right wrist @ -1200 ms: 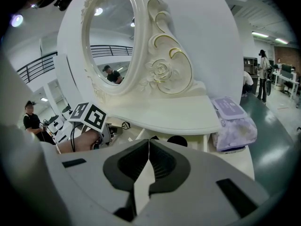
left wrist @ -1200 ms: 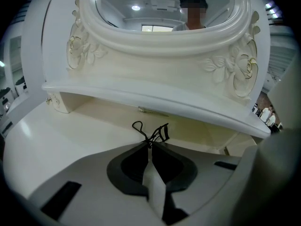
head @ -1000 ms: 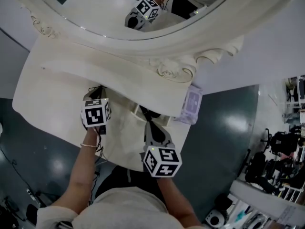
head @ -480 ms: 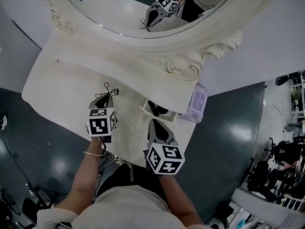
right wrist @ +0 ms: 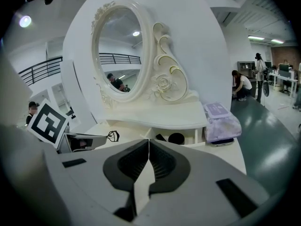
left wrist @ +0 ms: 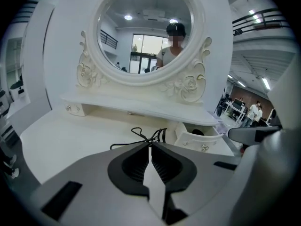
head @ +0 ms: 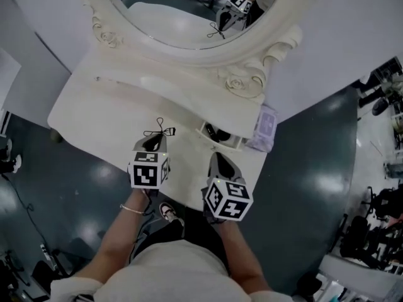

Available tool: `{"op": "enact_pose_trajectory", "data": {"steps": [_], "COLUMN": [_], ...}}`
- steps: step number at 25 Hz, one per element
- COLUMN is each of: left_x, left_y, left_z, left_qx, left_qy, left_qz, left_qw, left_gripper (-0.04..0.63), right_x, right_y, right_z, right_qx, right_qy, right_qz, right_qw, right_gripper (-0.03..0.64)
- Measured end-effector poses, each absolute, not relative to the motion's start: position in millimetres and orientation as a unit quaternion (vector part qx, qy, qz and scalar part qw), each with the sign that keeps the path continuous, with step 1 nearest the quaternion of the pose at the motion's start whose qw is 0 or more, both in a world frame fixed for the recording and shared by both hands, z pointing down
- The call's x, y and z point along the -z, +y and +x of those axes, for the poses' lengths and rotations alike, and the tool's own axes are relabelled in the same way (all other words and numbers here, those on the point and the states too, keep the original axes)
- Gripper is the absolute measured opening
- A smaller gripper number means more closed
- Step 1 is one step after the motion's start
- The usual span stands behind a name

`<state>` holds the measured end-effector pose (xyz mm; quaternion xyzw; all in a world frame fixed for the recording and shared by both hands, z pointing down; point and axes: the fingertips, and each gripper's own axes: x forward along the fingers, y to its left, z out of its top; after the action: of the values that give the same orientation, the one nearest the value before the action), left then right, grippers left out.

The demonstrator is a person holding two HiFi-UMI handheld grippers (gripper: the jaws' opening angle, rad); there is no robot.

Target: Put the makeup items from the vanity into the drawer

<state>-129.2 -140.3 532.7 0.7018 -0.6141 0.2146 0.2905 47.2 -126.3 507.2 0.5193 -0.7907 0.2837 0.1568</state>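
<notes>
The job looks close to its end. The small drawer (head: 221, 144), just right of centre in the head view, stands pulled out from under the shelf below the mirror (head: 182, 17). Dark things already lie in it, among them a round black pot (right wrist: 176, 138) and a second dark piece beside it that is too small to name. One item is left to go in, a black wire tool (head: 159, 131), which I take to be an eyelash curler. It sticks out from the tips of the left gripper (left wrist: 150, 145), whose jaws are clenched on it. It sits at the middle of the head view, just left of the drawer, and seems to hang clear of the top rather than rest on it. The right gripper (right wrist: 149, 144) is pressed closed on nothing and points toward the drawer from the lower centre. What remains, as I judge it, is to carry the tool right, over the drawer, and let it go. The purple pack (head: 267, 126) at the right end of the top may also be meant to go in, but I cannot tell. The vanity (head: 107, 115) is cream-white with a curved front edge and carved scrolls round the oval mirror, and its left half carries nothing. It stands against a pale wall on a dark, glossy grey-green floor (head: 308, 168). The room is a large hall with ceiling lights, a railing, and people at work far off at the right.
</notes>
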Motion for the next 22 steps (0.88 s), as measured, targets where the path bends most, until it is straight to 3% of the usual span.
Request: {"op": "enact_pose_trajectory", "data": {"steps": [22], "left_x": [-493.2], "left_y": [-129.1], "left_z": [6.1], "left_qx": [-0.236], "left_qy": [-0.500], "left_qz": [0.790], "left_qw": [0.265], "left_gripper": [0.026], "right_x": [-465.4], "right_y": [-103.0], "right_z": [129.2], "right_qx": [-0.263], "right_qy": [-0.752], "right_qz": [0.596], "right_qw": [0.099], "right_gripper": [0.018]}}
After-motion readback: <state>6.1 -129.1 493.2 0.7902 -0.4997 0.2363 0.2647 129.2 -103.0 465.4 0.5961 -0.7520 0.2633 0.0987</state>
